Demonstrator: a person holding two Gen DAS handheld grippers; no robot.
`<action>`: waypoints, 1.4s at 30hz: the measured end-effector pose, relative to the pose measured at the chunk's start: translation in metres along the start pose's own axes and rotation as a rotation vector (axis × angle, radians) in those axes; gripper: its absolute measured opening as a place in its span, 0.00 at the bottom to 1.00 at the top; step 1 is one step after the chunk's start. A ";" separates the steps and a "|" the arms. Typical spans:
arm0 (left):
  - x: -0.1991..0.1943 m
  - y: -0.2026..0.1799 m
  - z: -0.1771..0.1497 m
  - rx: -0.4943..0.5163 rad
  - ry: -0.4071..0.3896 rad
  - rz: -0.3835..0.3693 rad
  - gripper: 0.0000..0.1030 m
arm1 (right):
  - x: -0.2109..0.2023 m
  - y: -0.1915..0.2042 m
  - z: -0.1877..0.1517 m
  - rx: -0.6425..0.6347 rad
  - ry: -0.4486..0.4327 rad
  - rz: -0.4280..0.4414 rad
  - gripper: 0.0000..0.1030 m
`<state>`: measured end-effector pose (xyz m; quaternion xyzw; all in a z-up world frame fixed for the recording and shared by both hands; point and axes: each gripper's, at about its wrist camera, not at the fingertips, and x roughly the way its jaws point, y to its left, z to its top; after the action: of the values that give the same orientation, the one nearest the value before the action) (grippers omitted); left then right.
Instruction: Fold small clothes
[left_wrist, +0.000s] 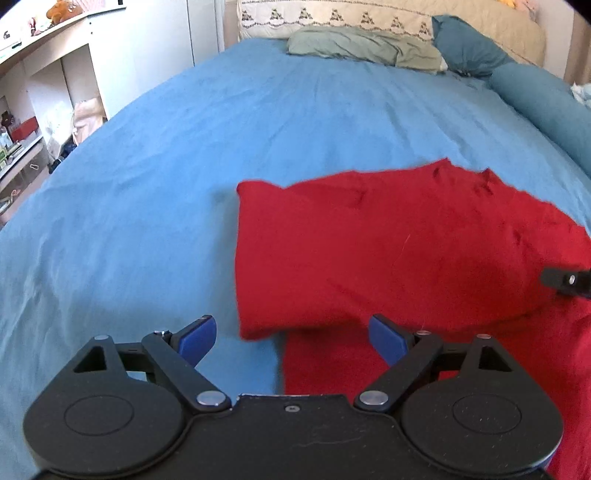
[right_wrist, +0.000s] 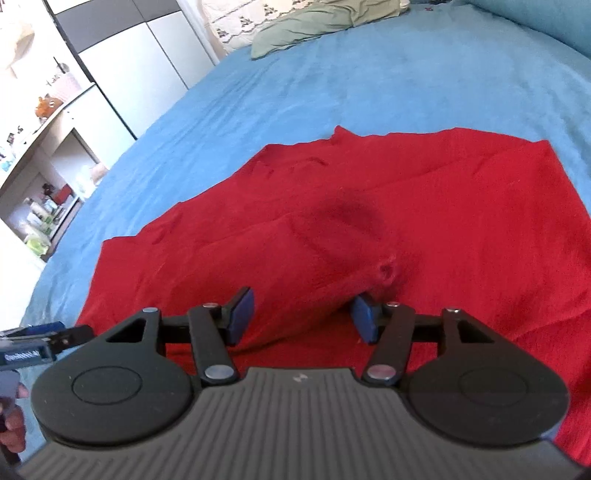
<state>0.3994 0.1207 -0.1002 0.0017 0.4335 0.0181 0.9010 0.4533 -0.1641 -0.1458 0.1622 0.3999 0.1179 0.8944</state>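
1. I see a red cloth lying on the blue bed, with one part folded over the rest.
2. My left gripper is wide open and holds nothing. It sits just above the near edge of the red cloth, where the cloth meets the bed.
3. My right gripper is open too. A raised fold of the red cloth sits between its blue pads, but I cannot tell if they touch it.
4. A green pillow lies far back on the bed.

Red knit garment, partly folded over itself, spread on blue bedsheet
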 end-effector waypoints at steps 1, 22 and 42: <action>0.000 0.001 -0.002 0.011 0.004 0.000 0.89 | 0.000 0.000 0.000 0.011 -0.002 -0.011 0.71; 0.021 -0.006 0.005 0.046 -0.030 0.012 0.81 | -0.054 0.029 0.096 0.003 -0.148 -0.101 0.21; 0.023 0.000 -0.011 -0.005 0.033 0.122 0.22 | -0.039 -0.075 0.039 0.063 -0.037 -0.299 0.20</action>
<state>0.4052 0.1212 -0.1255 0.0253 0.4474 0.0740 0.8909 0.4629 -0.2543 -0.1238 0.1310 0.4066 -0.0322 0.9036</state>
